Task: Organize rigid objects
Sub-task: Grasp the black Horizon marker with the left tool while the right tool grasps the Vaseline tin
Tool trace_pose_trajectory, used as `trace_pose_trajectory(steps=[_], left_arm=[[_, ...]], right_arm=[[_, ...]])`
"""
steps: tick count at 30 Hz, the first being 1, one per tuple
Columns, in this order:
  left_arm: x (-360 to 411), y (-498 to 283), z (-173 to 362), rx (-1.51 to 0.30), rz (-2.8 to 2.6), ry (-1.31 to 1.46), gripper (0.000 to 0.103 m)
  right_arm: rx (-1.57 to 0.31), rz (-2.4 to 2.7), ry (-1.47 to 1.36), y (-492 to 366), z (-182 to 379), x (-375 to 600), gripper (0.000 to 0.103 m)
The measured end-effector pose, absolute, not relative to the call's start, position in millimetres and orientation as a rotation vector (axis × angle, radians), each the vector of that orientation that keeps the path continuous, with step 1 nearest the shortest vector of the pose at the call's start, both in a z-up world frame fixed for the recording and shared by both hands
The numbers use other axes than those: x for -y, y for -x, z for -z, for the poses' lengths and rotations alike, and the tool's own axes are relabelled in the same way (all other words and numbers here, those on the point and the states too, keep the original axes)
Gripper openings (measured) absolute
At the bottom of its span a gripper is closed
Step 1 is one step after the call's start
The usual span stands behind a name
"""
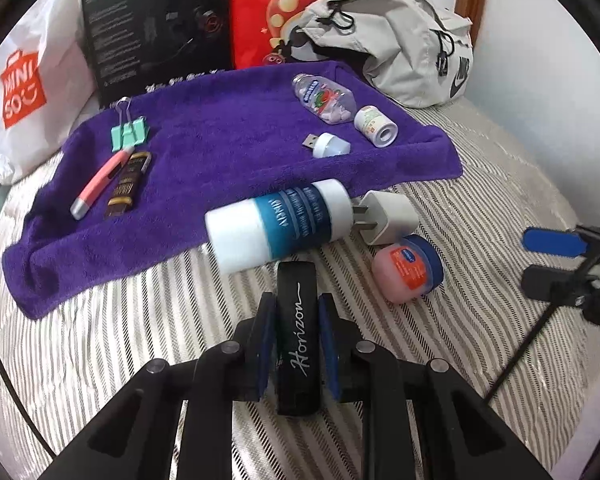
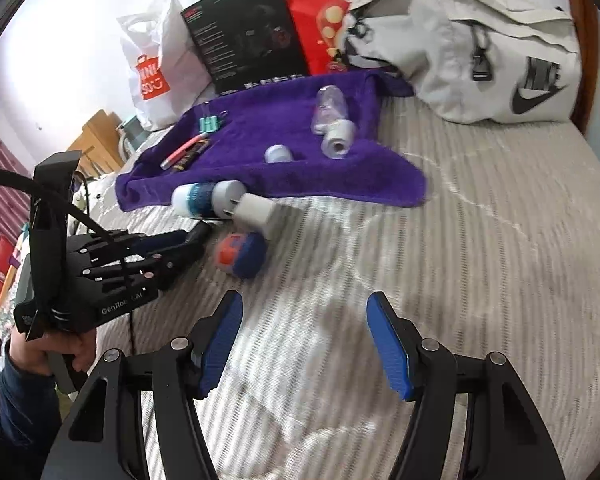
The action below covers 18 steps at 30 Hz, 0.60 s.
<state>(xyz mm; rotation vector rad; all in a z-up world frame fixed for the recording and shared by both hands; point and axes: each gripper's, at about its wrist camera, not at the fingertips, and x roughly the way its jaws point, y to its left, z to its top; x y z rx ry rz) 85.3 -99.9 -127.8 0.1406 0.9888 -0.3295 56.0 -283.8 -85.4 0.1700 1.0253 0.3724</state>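
My left gripper [image 1: 298, 320] is shut on a black "Horizon" bar [image 1: 298, 320], held over the striped bed just short of the purple towel [image 1: 220, 140]. In front of it lie a white-and-blue bottle [image 1: 280, 226], a white plug adapter [image 1: 386, 216] and a pink jar with a blue lid [image 1: 408, 274]. On the towel rest a green binder clip [image 1: 129, 132], a pink pen [image 1: 100, 182], a dark bar [image 1: 126, 188], a USB light [image 1: 328, 145], a small white bottle [image 1: 376, 126] and a clear bottle [image 1: 324, 98]. My right gripper [image 2: 304, 340] hangs open and empty over bare bedding; the left gripper [image 2: 188, 240] shows at its left.
Behind the towel stand a black box [image 1: 156, 24], a red bag [image 1: 284, 8], a white shopping bag [image 1: 24, 92] and a grey backpack [image 1: 400, 44]. Striped bedding [image 2: 480, 260] stretches to the right. A person's hand [image 2: 60, 354] holds the left gripper's handle.
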Motion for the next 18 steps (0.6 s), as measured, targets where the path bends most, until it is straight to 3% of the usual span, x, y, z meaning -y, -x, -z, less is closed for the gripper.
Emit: trace_pose_trajectory(steps=[18], left_arm=[[21, -61, 128, -0.997, 0.256, -0.004, 0.021]], right_arm=[[-1.030, -0.283, -0.036, -92, 110, 197, 0.063]])
